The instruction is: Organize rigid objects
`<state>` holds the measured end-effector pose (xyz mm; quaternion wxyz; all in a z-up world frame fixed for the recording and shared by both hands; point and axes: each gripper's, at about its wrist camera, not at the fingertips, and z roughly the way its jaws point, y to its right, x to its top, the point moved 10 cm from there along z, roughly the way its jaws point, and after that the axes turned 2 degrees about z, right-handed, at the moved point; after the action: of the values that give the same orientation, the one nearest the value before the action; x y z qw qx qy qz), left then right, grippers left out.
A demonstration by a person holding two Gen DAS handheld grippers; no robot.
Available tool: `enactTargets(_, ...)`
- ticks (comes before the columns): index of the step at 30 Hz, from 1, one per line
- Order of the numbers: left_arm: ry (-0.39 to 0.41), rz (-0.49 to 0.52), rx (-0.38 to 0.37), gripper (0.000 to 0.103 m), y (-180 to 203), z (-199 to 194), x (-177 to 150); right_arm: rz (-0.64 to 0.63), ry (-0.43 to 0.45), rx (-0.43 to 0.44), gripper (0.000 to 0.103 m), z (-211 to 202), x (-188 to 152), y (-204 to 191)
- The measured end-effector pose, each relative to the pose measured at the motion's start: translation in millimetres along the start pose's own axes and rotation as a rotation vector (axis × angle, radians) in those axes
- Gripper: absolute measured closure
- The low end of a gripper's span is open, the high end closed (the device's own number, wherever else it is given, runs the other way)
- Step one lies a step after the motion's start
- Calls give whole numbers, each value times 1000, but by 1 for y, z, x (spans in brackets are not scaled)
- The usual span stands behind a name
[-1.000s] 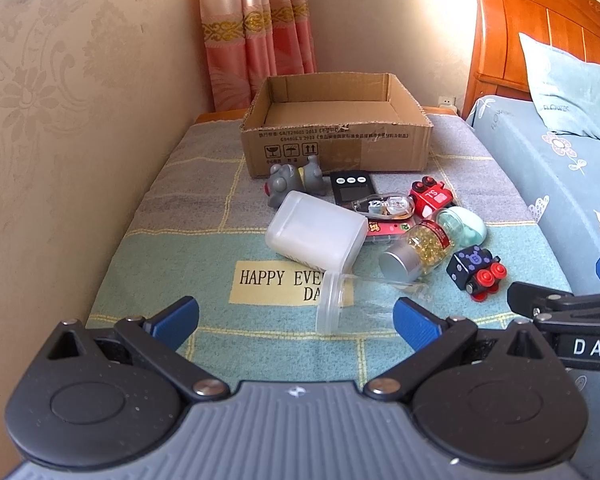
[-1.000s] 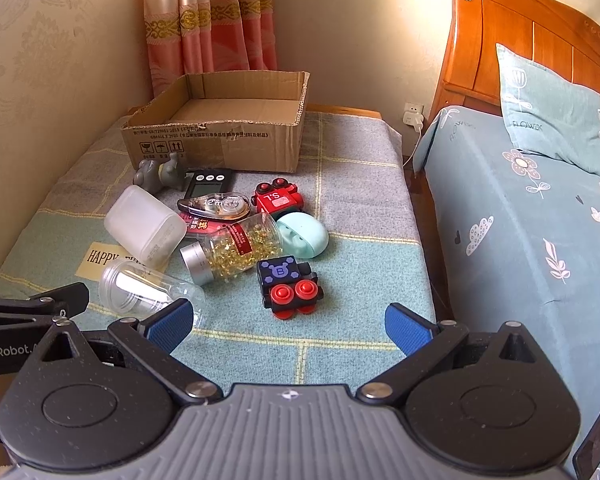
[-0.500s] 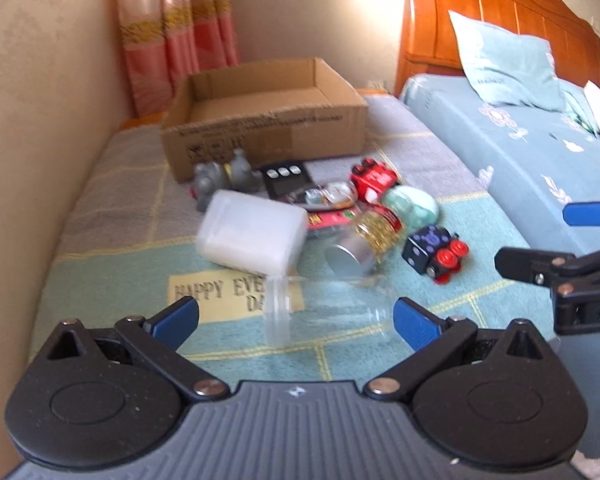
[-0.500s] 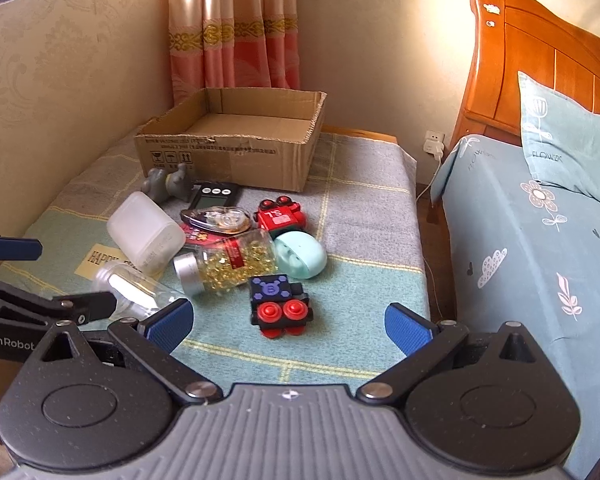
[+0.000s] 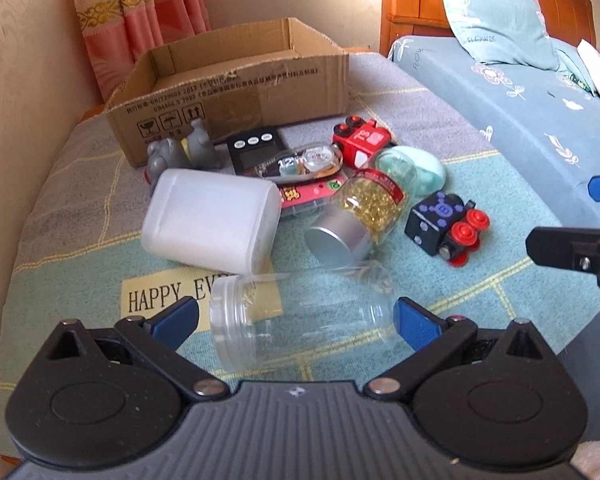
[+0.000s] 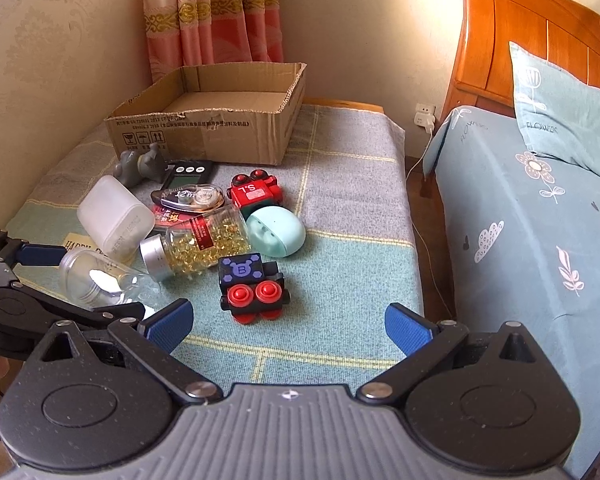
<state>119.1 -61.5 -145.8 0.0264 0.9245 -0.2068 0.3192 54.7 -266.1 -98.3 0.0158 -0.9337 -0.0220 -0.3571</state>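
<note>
A clear empty jar lies on its side between the open fingers of my left gripper; the pads stand beside it, not closed on it. It also shows in the right wrist view. Behind it lie a white plastic tub, a bottle of yellow capsules, a black toy train, a red toy train, a mint case, a black timer, a correction tape and grey figurines. My right gripper is open and empty, just short of the black train.
An open, empty cardboard box stands at the back of the blanket-covered table. A wall runs along the left. A bed with a blue sheet and a wooden headboard is on the right, with a gap between.
My left gripper has moved forward and down, so the clear jar now lies between its fingers. My right gripper has moved a little closer to the black train.
</note>
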Motion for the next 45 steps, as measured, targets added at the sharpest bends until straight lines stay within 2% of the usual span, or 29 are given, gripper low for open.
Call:
enactTargets(5, -13, -52, 51, 0, -27, -1, -9, -37, 5, 24, 0, 12, 0, -3)
enactTargets(10, -28, -100, 110, 0, -60, -2, -24, -102, -56, 51, 0, 43, -15, -11)
enactTargets(14, -18, -134, 105, 0, -73, -1, -32, -155, -96, 54, 0, 62, -25, -20)
enactTargets(18, -27, -124, 84, 0, -69, 5, -35, -141, -131, 88, 0, 77, -28, -25)
enactTargets(26, -31, -151, 24, 0, -67, 15, -37, -158, -127, 107, 0, 84, -21, -27)
enactTargets(37, -11, -143, 21, 0, -67, 18, -33, -175, -97, 120, 0, 93, -10, -28)
enactTargets(45, 56, -43, 52, 1, -64, 9, -22, -171, -78, 117, 0, 93, -9, -29)
